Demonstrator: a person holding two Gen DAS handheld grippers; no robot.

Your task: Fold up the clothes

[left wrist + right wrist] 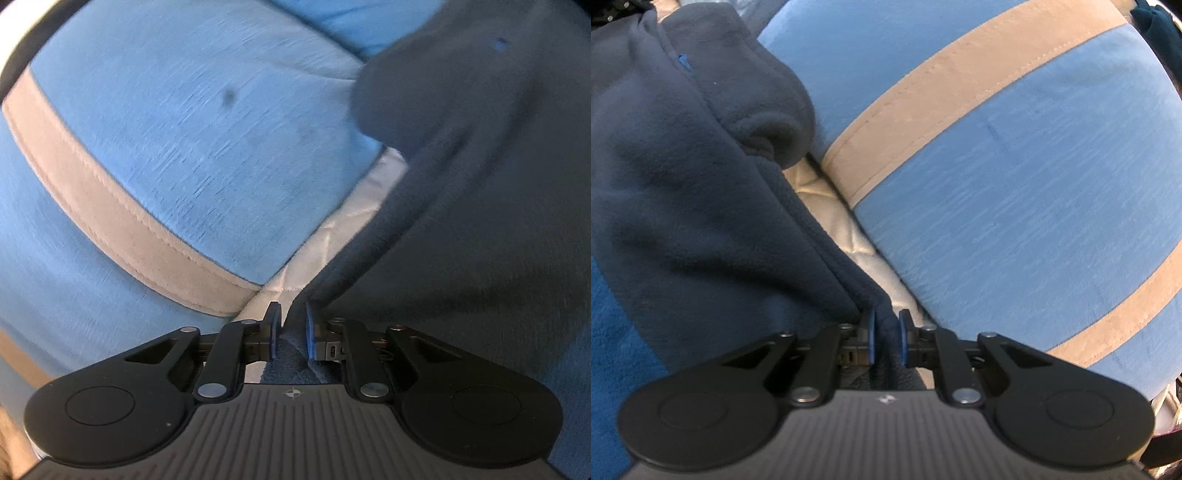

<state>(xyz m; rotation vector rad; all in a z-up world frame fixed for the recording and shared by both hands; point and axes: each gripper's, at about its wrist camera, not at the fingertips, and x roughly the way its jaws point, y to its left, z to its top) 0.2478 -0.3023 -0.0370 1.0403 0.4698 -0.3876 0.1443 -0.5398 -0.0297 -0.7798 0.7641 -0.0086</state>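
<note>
- Light-blue blanket (192,155) with a beige stripe (960,88) filled most of both views; a white quilted sheet (827,214) showed in the gap beside it.
- Nothing stood between the grippers and the cloth.
- The navy fleece (683,177), soft and thick, lay bunched on the sheet just beside the blanket, one rolled fold touching it.
- The left gripper (291,332) was clenched on a fleece edge.
- The right gripper (886,339) pinched another fleece edge, low over the sheet.
</note>
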